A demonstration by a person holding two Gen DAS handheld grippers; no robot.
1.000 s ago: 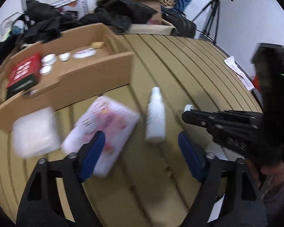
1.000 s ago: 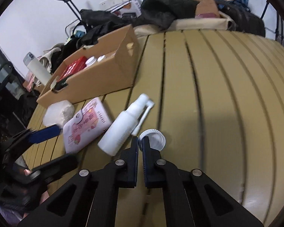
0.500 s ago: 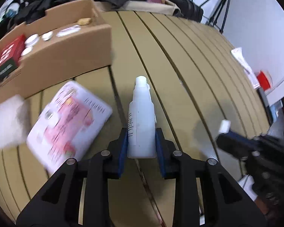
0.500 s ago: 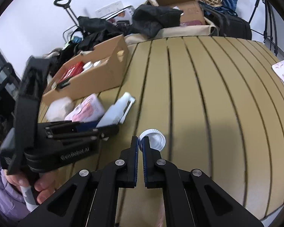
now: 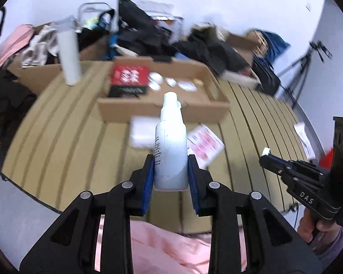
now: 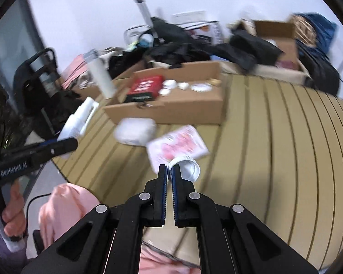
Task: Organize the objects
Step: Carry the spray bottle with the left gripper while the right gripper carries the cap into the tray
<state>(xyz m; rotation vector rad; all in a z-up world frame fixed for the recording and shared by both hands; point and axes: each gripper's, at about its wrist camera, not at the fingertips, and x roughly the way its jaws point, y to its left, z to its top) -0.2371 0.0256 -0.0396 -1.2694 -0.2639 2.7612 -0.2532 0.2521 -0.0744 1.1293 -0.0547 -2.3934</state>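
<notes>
A: What's in the left gripper (image 5: 170,173)?

B: A white plastic spray bottle (image 5: 170,150), clamped at its base between the blue pads, nozzle pointing away, held up off the slatted tan table (image 5: 80,137).

A: And the right gripper (image 6: 169,175)?

B: Nearly closed, pinching the rim of a white round cap (image 6: 185,167), open side showing, above the table's near edge.

A: The rest?

B: A pink-printed flat packet (image 6: 177,147) and a soft white pouch (image 6: 135,130) lie just before the long cardboard tray (image 6: 171,109), which holds a red box (image 6: 146,87) and small white pieces, too blurred to name.
</notes>
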